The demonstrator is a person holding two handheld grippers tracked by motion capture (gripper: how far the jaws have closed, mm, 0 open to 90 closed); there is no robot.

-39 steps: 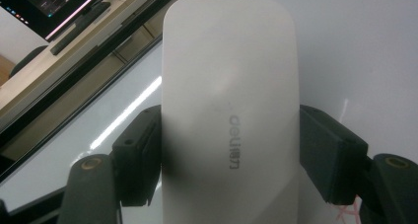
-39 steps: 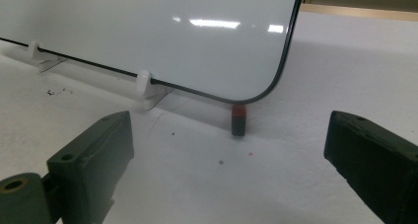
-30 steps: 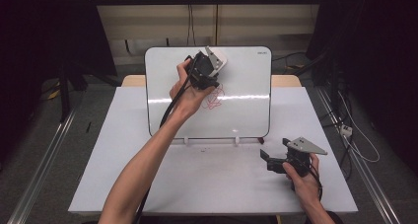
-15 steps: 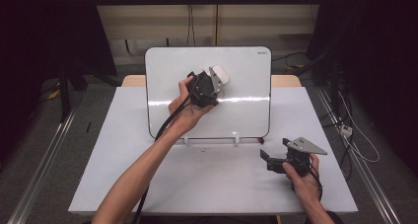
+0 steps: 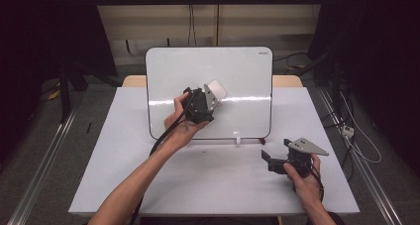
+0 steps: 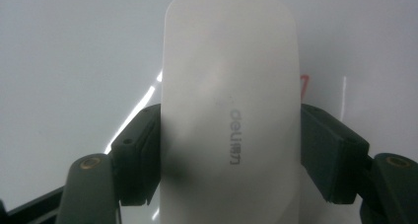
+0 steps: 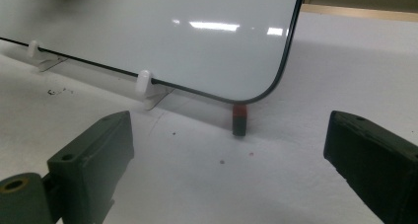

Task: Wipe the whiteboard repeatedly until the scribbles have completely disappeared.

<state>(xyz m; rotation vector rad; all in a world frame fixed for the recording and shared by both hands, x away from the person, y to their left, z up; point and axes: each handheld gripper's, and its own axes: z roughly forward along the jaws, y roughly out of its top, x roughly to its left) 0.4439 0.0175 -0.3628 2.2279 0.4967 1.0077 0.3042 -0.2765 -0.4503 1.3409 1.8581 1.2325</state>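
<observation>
The left gripper (image 5: 210, 97) has its two black jaws closed against the long sides of a white eraser (image 6: 231, 110), a smooth, matte plastic block with rounded corners and a softly domed back bearing a small grey printed logo. In the left gripper view the jaws' flat, dull rubbery pads press on the eraser's flanks, and the eraser runs straight out ahead of the tool, its far end lying against the whiteboard (image 5: 209, 76). In the high view the eraser (image 5: 216, 89) juts from the gripper's tip, up and to the right of the left hand (image 5: 179, 122), over the middle of the board.

The whiteboard is a glossy white panel with rounded corners and a thin dark rim, tilted back on small white clips. A bright strip of reflected light crosses its face just beyond the eraser. Beside the eraser's right edge, in the left gripper view, a faint red mark (image 6: 304, 84) shows on the board.

The right gripper (image 5: 277, 160) rests low on the table (image 5: 124, 150), held by the right hand (image 5: 302, 175), well apart from the eraser. Its jaws stand wide apart with nothing between them. Ahead of them, in the right gripper view, lies the board's rounded lower corner (image 7: 268, 93), one white clip (image 7: 144, 83), and a short dark cylindrical peg with a red top (image 7: 239, 118) under the board's edge. The table surface is matte white, speckled with a few tiny dark and reddish flecks.
</observation>
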